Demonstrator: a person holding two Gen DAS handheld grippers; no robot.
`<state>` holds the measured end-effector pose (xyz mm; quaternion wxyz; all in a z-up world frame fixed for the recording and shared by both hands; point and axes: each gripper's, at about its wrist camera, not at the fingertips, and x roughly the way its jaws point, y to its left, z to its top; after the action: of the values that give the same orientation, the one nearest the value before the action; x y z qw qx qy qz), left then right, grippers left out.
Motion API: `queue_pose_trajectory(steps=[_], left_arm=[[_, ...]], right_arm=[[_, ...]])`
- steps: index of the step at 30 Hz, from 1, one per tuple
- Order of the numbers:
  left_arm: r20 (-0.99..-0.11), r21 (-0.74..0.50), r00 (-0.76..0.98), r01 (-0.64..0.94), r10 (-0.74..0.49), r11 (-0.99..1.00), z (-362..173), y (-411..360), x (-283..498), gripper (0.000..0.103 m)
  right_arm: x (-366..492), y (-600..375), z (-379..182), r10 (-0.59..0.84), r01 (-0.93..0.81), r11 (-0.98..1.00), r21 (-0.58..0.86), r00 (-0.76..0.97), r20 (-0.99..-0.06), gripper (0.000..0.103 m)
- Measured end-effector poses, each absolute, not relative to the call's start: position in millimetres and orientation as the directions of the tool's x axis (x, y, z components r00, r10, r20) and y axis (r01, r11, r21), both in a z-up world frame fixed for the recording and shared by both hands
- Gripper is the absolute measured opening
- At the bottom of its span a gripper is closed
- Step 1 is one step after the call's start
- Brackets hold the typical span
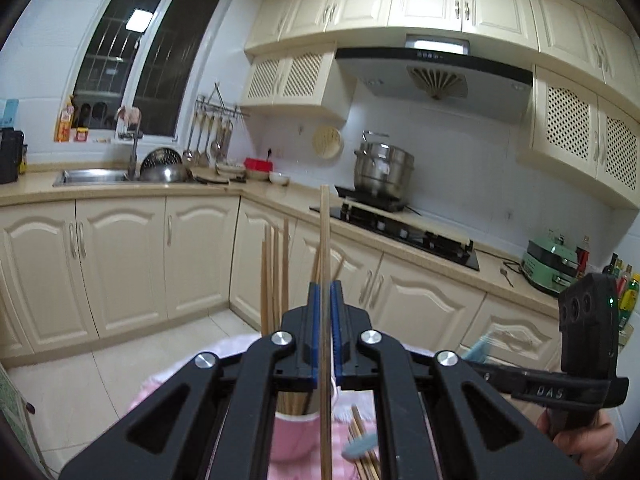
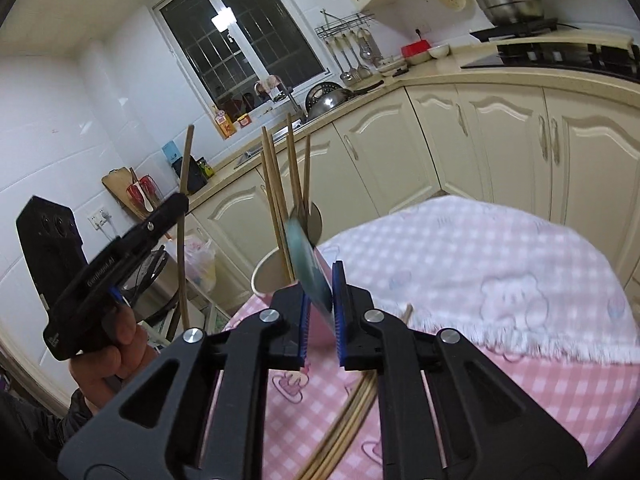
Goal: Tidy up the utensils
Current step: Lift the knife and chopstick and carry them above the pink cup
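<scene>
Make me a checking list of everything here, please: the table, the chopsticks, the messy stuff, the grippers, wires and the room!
Surface: pink checked tablecloth, white bear cloth on top.
Job's things: pink paper cup holding wooden chopsticks; loose chopsticks on cloth.
Clutter: nothing seen.
Grippers: left hand-held gripper shut on one chopstick; right hand-held gripper shut on blurry teal-handled utensil.
Cables: nothing seen.
Surroundings: cream cabinets, steel pot, sink.

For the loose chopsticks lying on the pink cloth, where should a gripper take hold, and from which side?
Likely mid-shaft, from above, fingers straddling one stick across its length. The loose chopsticks lie flat and bunched on the checked cloth, thin and long, so an end grip would probably let them pivot.
</scene>
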<state>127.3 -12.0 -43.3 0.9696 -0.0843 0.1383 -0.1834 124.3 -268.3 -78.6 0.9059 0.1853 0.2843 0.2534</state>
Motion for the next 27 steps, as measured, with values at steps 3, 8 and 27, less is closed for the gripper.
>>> queue_pose_trajectory(steps=[3, 8, 27], left_arm=[[-0.221, -0.218, 0.899, 0.332, -0.378, 0.918, -37, -12, 130, 0.005], [-0.212, -0.228, 0.902, 0.328, -0.376, 0.917, -37, -11, 130, 0.005], [0.016, -0.227, 0.949, 0.309, -0.314, 0.923, 19, -6, 164, 0.005]], right_arm=[[126, -263, -75, 0.557, -0.357, 0.812, 0.462, 0.71, -0.43, 0.01], [127, -261, -74, 0.545, -0.354, 0.823, 0.444, 0.713, -0.441, 0.009], [138, -233, 49, 0.616, -0.527, 0.781, 0.335, 0.74, -0.271, 0.007]])
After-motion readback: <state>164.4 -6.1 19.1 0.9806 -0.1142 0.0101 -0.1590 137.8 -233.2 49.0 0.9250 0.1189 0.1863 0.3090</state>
